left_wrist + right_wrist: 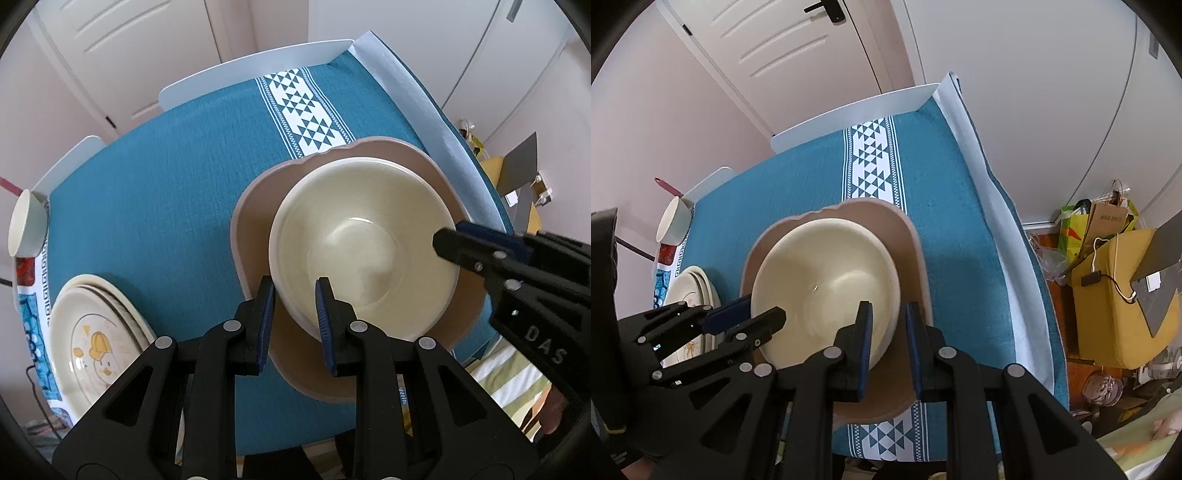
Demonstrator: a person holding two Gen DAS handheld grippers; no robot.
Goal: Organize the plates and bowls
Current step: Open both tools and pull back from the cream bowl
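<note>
A cream bowl (364, 245) sits on a tan scalloped plate (258, 206) on the teal tablecloth. My left gripper (294, 295) straddles the bowl's near-left rim, one finger inside and one outside, with a gap around the rim. My right gripper (888, 321) straddles the opposite rim of the cream bowl (827, 273) the same way; it shows at the right of the left wrist view (448, 240). The tan plate (912, 243) lies under the bowl. A stack of cream plates with a duck print (96, 339) lies at the left.
A small white bowl (26, 223) stands at the table's far left edge, also in the right wrist view (674, 221). The plate stack (692, 288) lies left of the bowl. White chair backs (255, 70) line the far side. A yellow seat (1115, 295) and bags stand right of the table.
</note>
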